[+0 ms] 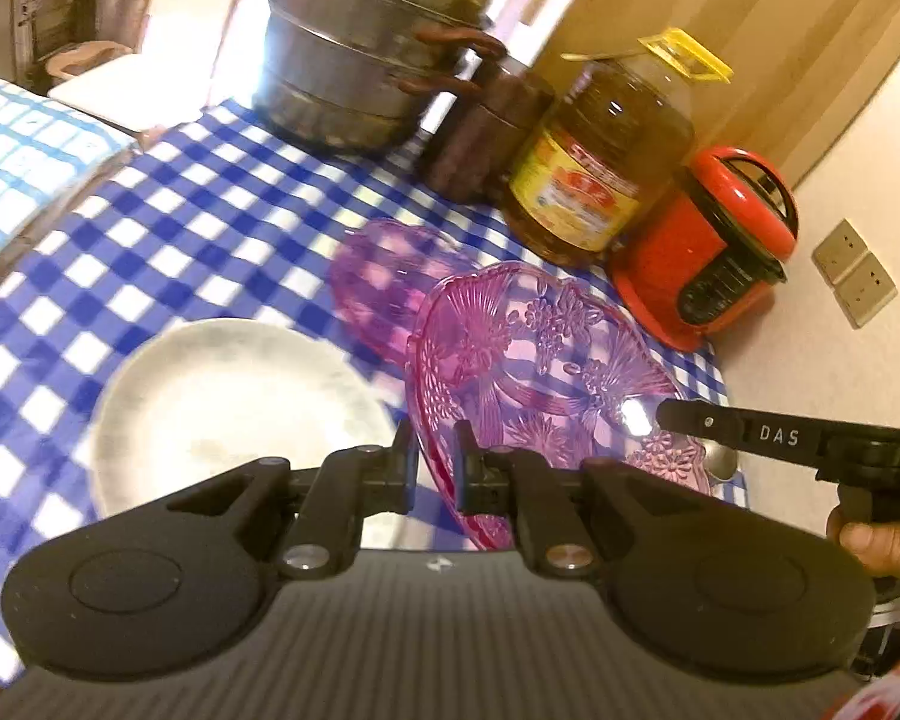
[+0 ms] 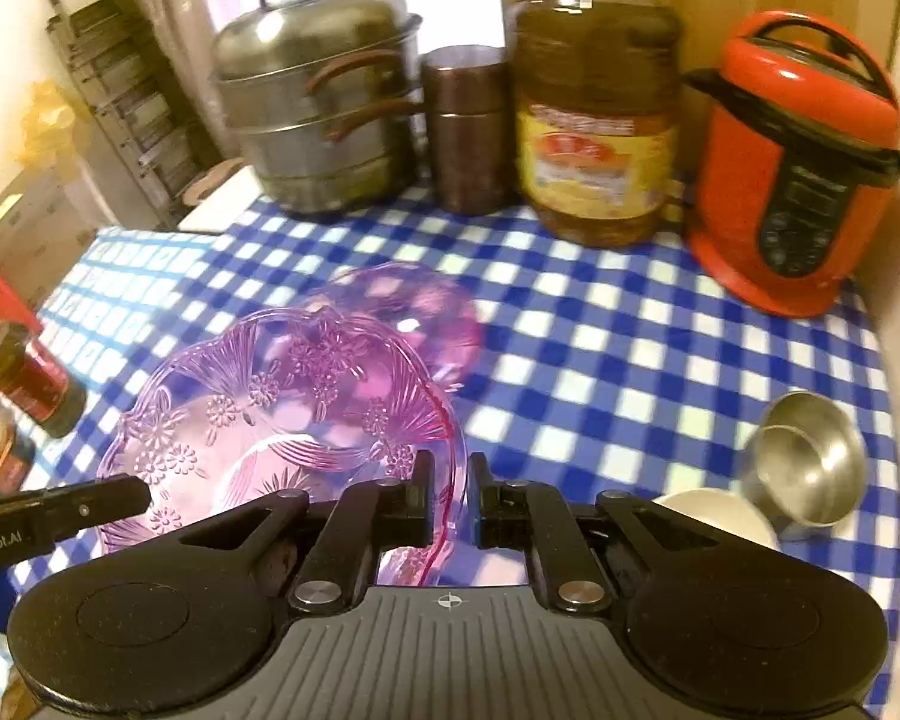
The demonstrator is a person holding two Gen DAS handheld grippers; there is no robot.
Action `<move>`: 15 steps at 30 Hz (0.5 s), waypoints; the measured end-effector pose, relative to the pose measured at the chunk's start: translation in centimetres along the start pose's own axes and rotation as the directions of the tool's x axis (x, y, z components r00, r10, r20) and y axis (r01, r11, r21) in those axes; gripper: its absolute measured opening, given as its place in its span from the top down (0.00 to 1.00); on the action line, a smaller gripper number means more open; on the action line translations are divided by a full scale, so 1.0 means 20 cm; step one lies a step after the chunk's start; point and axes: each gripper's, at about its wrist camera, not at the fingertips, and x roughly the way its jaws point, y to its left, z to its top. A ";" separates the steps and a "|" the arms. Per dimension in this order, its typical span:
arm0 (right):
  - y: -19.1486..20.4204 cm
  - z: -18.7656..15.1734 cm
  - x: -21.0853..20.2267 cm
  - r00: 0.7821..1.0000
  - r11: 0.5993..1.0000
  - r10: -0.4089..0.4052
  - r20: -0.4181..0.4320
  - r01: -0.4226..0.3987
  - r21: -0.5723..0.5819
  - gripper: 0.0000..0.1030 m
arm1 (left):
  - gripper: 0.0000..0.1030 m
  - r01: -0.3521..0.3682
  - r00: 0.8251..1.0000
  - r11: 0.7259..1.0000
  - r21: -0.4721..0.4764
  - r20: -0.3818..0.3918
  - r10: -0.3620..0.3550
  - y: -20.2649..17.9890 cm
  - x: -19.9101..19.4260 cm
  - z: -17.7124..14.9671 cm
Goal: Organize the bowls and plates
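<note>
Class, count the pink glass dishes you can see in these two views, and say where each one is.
2. The held pink dish is lifted, its rim clamped by both grippers. The second pink dish lies on the checked tablecloth behind it. Others could be out of view.

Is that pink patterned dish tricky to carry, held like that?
Probably. The pink dish looks stiff and glossy, so likely slippery. Both grippers, left and right, pinch only its thin rim, so it may tilt.

Both wrist views down over table (image 1: 150, 228)
</note>
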 end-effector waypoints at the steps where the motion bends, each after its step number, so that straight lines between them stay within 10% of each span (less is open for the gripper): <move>1: 0.04 -0.01 0.01 1.000 1.000 0.010 0.000 -0.010 -0.003 0.90 | 0.90 -0.007 1.000 1.000 -0.003 0.006 0.007 0.03 -0.02 0.00; 15: 0.36 -0.08 0.26 0.996 0.997 0.069 -0.054 -0.071 -0.039 0.89 | 0.90 -0.096 0.995 0.994 -0.054 0.011 0.096 0.38 -0.10 -0.06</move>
